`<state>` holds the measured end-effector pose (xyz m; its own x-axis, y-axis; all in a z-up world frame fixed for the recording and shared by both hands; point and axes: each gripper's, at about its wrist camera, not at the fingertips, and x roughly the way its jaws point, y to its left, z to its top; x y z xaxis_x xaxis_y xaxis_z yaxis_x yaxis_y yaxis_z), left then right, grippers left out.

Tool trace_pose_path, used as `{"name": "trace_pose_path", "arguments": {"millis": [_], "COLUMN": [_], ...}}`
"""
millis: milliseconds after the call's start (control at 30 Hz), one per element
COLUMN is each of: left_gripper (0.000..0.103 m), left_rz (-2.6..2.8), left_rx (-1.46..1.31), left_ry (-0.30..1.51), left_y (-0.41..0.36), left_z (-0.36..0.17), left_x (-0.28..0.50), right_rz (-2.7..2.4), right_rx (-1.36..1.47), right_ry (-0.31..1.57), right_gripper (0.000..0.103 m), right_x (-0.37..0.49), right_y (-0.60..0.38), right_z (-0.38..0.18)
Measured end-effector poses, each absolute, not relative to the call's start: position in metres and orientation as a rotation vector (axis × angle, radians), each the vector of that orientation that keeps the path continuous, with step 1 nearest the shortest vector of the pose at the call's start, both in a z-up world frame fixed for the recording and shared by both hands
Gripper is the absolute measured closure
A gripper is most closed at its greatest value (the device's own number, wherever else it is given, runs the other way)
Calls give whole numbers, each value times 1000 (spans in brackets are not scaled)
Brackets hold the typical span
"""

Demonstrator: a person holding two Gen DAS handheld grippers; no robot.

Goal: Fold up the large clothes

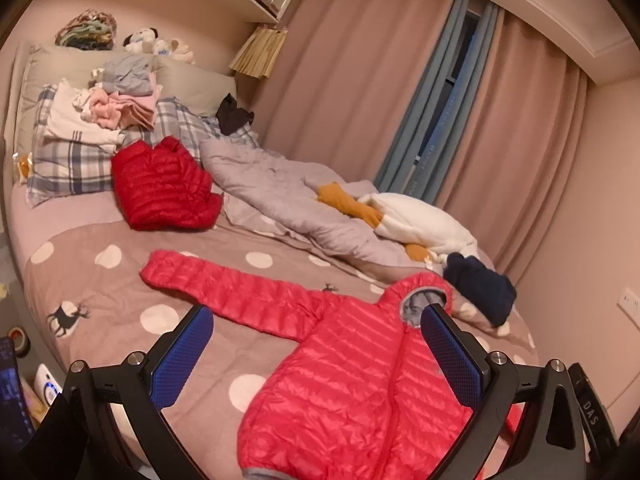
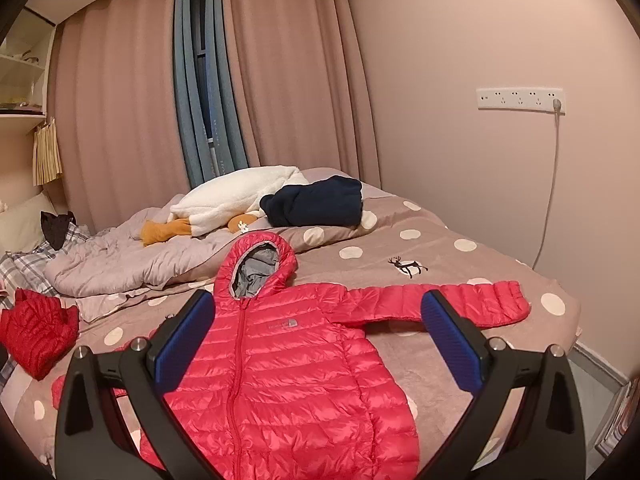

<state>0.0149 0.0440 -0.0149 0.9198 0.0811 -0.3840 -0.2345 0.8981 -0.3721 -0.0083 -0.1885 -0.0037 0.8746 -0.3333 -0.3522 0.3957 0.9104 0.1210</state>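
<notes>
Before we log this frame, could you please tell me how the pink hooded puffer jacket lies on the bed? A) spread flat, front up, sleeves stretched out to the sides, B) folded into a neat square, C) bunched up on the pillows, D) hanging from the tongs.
A: the pink hooded puffer jacket lies flat, zipper up, sleeves out sideways, and both tongs are open and empty.

I see a white plush goose [image 2: 240,196] on the rumpled grey quilt [image 1: 280,188], plaid pillows [image 1: 72,160] behind, pink curtains [image 2: 288,80] drawn
</notes>
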Motion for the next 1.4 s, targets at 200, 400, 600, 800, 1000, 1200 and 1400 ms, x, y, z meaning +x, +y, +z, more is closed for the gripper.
{"name": "trace_pose_path", "arguments": {"millis": [200,400,600,800,1000,1200,1400], "left_gripper": [1,1,1,1,1,1,1], "left_rz": [169,172,167,173,163,170,179], "left_rx": [-413,-417,-420,-418,-407,-400,-403], "left_ry": [376,365,370,364,372,367,370], "left_y": [45,46,46,45,44,44,44], "left_z": [-16,-14,-14,-13,-14,-14,-14], "left_x": [16,13,14,13,13,12,12], "right_rz": [-362,-344,-346,-344,-344,-341,-345], "right_rx": [177,158,152,152,154,150,141], "right_ry": [346,351,360,361,367,369,368], "right_gripper": [0,0,0,0,0,0,0], "right_x": [-5,-6,-3,-2,-1,-1,-2], "right_y": [-181,-178,-180,-179,-181,-182,-181], "right_z": [-5,-5,-6,-6,-7,-8,-8]}}
